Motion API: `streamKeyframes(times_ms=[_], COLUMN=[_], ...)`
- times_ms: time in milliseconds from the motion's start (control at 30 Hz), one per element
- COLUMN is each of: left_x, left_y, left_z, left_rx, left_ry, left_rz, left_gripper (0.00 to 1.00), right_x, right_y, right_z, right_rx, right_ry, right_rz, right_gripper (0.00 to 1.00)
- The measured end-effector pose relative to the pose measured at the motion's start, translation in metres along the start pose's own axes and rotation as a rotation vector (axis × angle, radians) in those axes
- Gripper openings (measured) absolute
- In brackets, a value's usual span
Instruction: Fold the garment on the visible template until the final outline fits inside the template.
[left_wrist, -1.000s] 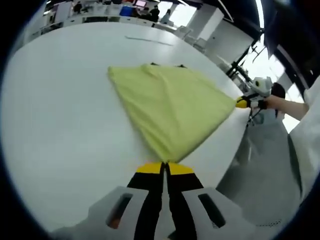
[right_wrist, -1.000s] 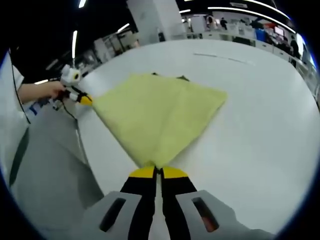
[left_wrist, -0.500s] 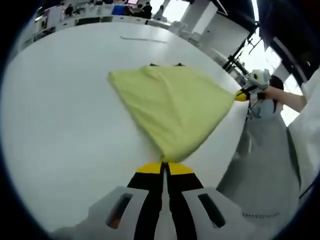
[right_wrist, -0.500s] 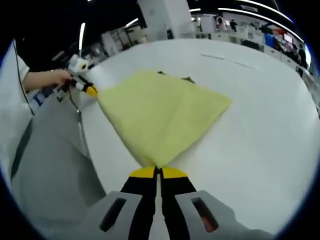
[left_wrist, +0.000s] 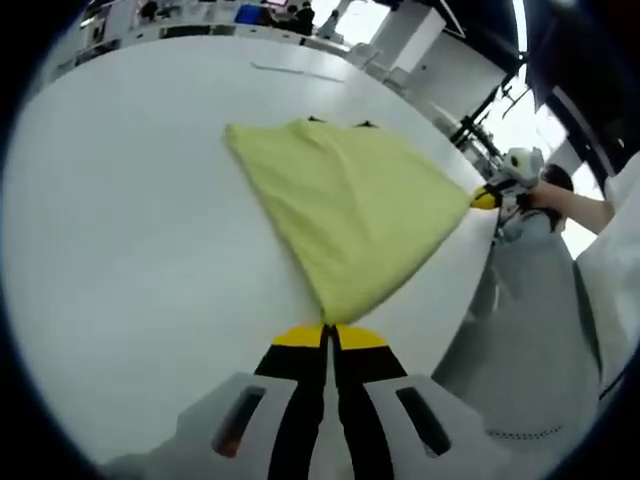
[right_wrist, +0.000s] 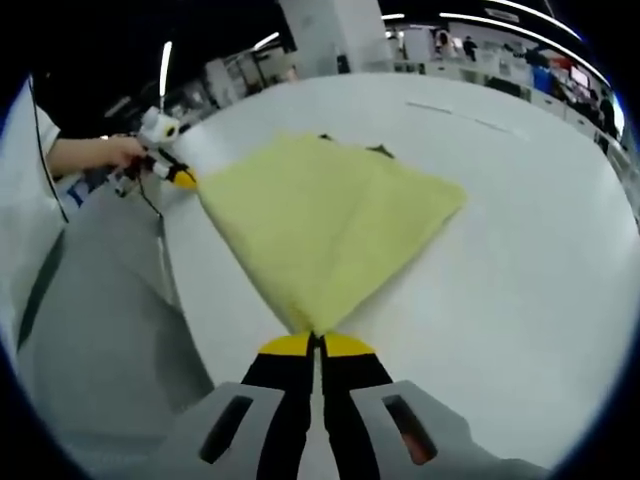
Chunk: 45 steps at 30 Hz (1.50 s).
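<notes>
A yellow-green garment (left_wrist: 345, 215) lies folded on the white table (left_wrist: 120, 230), stretched between both grippers. My left gripper (left_wrist: 329, 330) is shut on its near corner in the left gripper view; my right gripper (left_wrist: 484, 199) shows there at the garment's far right corner, held by a hand. In the right gripper view the garment (right_wrist: 320, 220) spreads ahead of my right gripper (right_wrist: 315, 338), which is shut on its near corner, while my left gripper (right_wrist: 180, 178) pinches the left corner. Small dark marks (right_wrist: 378, 150) peek from under the garment's far edge.
The table edge (right_wrist: 185, 290) runs close to both held corners, with grey floor (right_wrist: 90, 330) beyond it. A thin line mark (left_wrist: 300, 72) lies on the far table surface. Shelves and people stand in the distant background (right_wrist: 500, 60).
Both views have shifted slightly with the hands. The garment stays stretched between the grippers, with the same hold on both corners.
</notes>
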<state>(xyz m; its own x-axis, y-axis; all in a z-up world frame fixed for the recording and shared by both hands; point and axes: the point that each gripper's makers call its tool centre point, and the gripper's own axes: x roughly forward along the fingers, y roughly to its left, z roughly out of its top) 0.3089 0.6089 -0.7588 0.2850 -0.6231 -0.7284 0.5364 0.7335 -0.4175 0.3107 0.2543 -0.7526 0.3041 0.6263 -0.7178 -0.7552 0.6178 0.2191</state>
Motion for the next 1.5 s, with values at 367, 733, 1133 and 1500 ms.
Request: streamKeyframes(times_ms=[367,733,1133,1500], left_x=[0.000,0.000,-0.007,-0.010], left_y=[-0.002,-0.001,0.004,-0.002], left_z=[-0.003,-0.004,-0.004,0.002], left_rx=[-0.055,-0.097,-0.108,-0.098], left_ry=[0.002,-0.006,-0.017,-0.045], left_rz=[-0.012,-0.006,0.036,0.037], left_gripper=[0.00,0.00,0.00,0.00], right_x=[0.004,0.005,-0.003,-0.026], right_y=[-0.002,-0.002,-0.001,-0.008], right_z=[-0.006,-0.011,-0.010,-0.014], right_rx=[-0.020,-0.033,-0.006,0.051], right_ry=[0.028,0.047,0.036,-0.008], right_rz=[-0.004,-0.017,-0.035,-0.106], right_gripper=[0.03,0.03,0.02,0.01])
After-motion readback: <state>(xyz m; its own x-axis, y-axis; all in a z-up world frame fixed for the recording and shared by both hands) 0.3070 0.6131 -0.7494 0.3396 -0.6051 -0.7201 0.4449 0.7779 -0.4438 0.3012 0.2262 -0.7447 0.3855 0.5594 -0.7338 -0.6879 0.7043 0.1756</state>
